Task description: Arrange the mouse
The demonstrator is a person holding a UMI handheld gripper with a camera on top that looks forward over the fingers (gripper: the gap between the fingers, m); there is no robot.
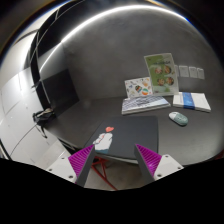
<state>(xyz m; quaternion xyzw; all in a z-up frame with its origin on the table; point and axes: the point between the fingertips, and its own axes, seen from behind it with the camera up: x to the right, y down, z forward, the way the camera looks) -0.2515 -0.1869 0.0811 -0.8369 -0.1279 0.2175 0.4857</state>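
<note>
No readable text on any object.

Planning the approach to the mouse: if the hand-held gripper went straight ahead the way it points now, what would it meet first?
Probably the dark mouse pad, lying just ahead of the open hand-held gripper. The mouse sits off to the right, outside that line, though depth is hard to judge.
</note>
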